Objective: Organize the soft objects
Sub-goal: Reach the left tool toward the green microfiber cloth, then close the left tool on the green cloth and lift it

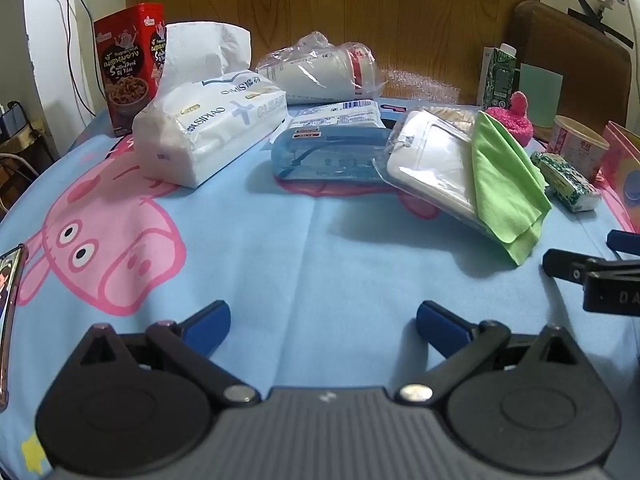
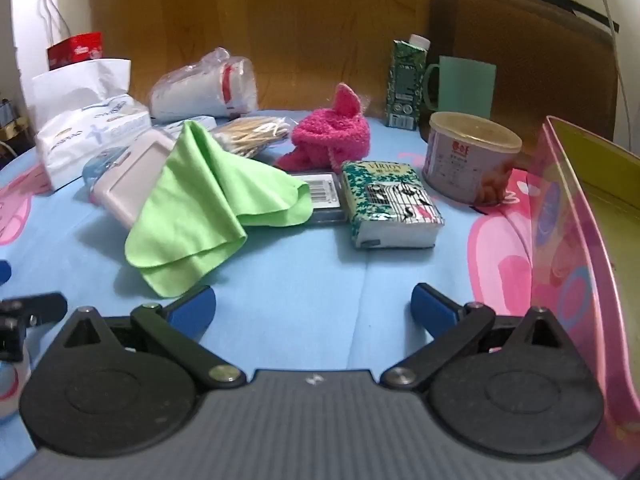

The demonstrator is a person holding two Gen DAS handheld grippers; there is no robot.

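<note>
A green cloth (image 2: 208, 200) drapes over a white plastic case (image 2: 128, 184) left of centre; it also shows in the left wrist view (image 1: 508, 184). A fuzzy pink sock (image 2: 332, 140) lies behind it, and shows in the left wrist view (image 1: 510, 118). A small green-patterned tissue pack (image 2: 392, 204) lies at centre right. A big white tissue pack (image 1: 208, 128) sits at the left. My left gripper (image 1: 323, 320) is open and empty over bare cloth. My right gripper (image 2: 314, 310) is open and empty, just in front of the green cloth.
A pink open box (image 2: 580, 260) stands at the right edge. A round tub (image 2: 468, 160), a green carton (image 2: 404, 84), a mint mug (image 2: 464, 88), bagged cups (image 1: 324, 68), a blue case (image 1: 328, 156) and a red box (image 1: 130, 64) stand on the blue tablecloth (image 1: 320, 248).
</note>
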